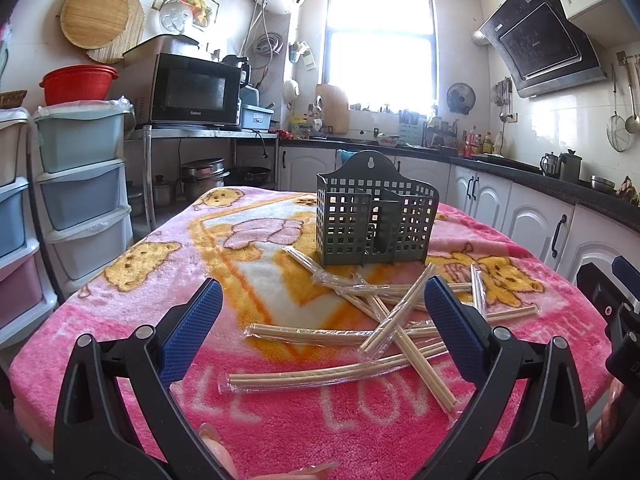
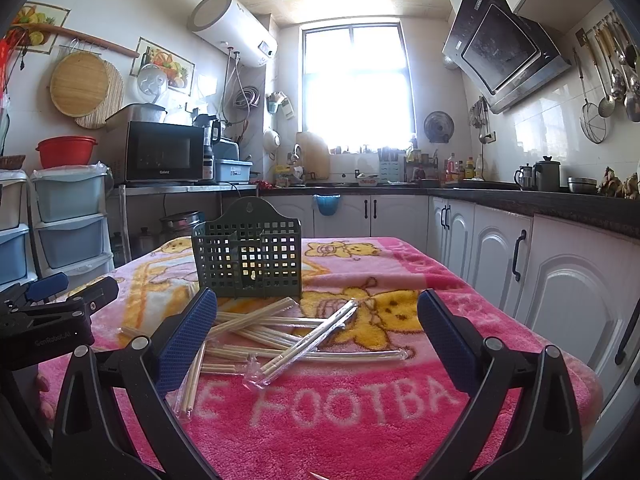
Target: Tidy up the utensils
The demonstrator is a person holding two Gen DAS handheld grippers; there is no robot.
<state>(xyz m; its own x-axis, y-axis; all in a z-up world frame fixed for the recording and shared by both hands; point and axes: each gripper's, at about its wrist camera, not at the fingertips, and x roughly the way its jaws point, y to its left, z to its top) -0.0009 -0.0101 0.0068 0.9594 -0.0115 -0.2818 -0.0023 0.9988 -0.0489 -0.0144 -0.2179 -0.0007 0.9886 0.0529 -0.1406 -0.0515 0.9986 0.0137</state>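
**Both grippers wide open above scattered chopsticks**

Our left gripper [image 1: 322, 322] hangs over the pink blanket [image 1: 120, 320], jaws spread wide, holding nothing. Ahead we see wrapped chopsticks [image 1: 384, 320] in a loose, crossed pile, just in front of the upright green slotted holder [image 1: 376, 220]. Our right gripper [image 2: 316, 334] is equally wide apart and empty, over the same pile.

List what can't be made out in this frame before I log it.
- Chopstick pile: exact count unclear in both views; wrapped pairs overlap.
- Caddy interior: the grid walls and window glare obscure it; contents cannot be told.
- Left claw and right claw: both open, but the holding hands are cut off by the bottom edges.
- Blanket lettering: partly hidden behind the fingers.
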